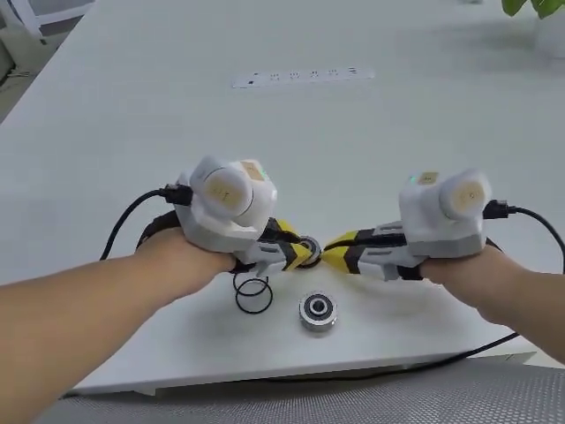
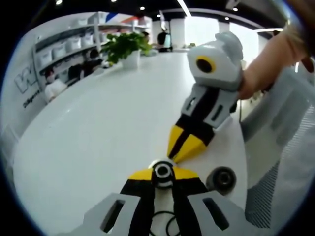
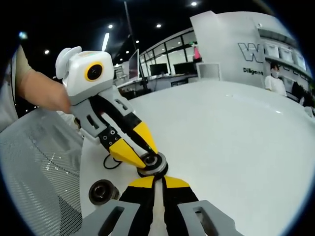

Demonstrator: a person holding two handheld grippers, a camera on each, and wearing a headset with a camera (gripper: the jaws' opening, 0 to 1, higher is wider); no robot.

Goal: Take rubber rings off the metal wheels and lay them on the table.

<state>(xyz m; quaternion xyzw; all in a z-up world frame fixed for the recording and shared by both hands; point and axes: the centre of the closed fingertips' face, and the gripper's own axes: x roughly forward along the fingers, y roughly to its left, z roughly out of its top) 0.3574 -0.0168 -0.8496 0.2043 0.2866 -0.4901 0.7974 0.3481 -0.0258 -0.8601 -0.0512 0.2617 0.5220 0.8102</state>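
My left gripper (image 1: 305,254) is shut on a small metal wheel (image 1: 310,246) and holds it just above the white table (image 1: 177,132). In the left gripper view the wheel (image 2: 163,171) sits between the yellow tips. My right gripper (image 1: 328,252) faces it from the right, jaws shut, tips against the wheel's rim (image 3: 153,163). I cannot tell whether a rubber ring is pinched there. A second metal wheel (image 1: 317,311) lies flat on the table near the front. Two black rubber rings (image 1: 253,296) lie overlapping to its left.
A white power strip (image 1: 305,77) lies far back on the table. A green plant (image 1: 538,7) stands at the far right corner. The table's front edge (image 1: 291,375) runs just below the loose wheel, with a black cable along it.
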